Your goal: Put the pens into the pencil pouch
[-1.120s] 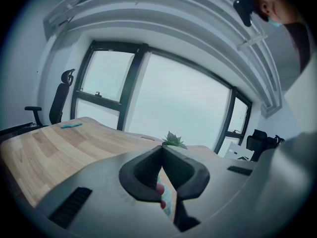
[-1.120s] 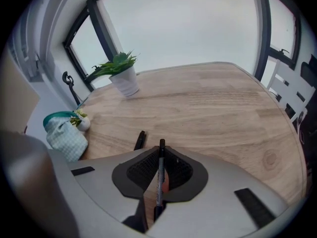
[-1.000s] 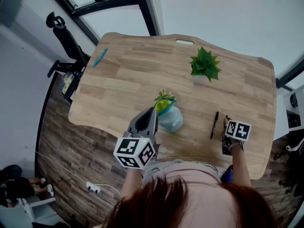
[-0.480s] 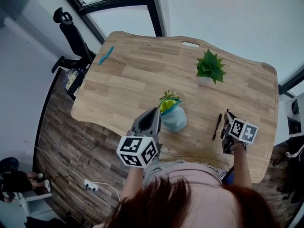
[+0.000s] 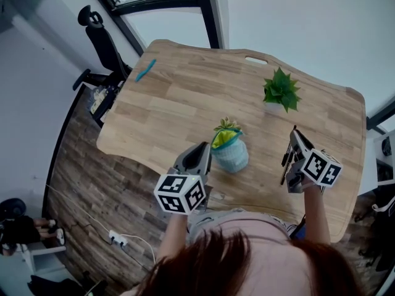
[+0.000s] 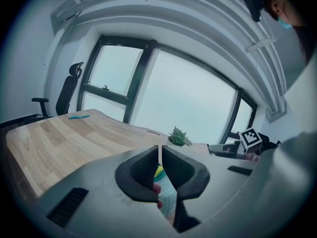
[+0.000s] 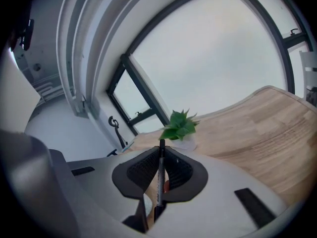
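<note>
Left gripper point(image 6: 159, 155) pinched on pouch point(image 5: 233, 157) rim, seemingly holding mouth open; right gripper point(image 7: 161, 157) clamps pen point(image 7: 159, 182) above desk point(image 5: 185, 97), right of pouch; risks: pen swivels in narrow grip, tip snags rim, pouch topples

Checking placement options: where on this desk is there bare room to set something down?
The desk is bare between the teal pen, the potted plant and the pencil pouch, and right of the plant. The near edge is crowded: the left hand-held gripper and right hand-held gripper flank the pouch.
</note>
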The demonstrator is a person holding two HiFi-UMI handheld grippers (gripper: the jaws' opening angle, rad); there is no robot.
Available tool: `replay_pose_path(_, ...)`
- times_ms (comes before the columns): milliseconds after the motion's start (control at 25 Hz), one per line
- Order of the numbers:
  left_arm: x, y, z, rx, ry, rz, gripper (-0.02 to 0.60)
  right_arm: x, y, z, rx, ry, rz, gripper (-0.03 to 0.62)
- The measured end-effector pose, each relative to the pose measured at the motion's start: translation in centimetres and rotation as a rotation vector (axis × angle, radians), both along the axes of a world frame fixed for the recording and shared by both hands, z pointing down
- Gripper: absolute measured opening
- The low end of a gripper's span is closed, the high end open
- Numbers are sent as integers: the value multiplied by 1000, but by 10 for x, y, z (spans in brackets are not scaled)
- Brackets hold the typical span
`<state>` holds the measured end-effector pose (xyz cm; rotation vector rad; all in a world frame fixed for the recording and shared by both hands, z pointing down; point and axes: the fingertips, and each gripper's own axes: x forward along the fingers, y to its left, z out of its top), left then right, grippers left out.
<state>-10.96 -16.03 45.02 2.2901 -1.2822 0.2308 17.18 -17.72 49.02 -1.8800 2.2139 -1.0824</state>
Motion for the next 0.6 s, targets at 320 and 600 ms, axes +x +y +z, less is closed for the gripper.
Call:
replay_pose_path(320,-4,-7,18,-64,10,12,46,-35,-37,-55,200,-84,-54,31)
replay_pose_path(600,-5,-12,33,-108,8,16,60,-68,-60,-80,309,-129,-121,31)
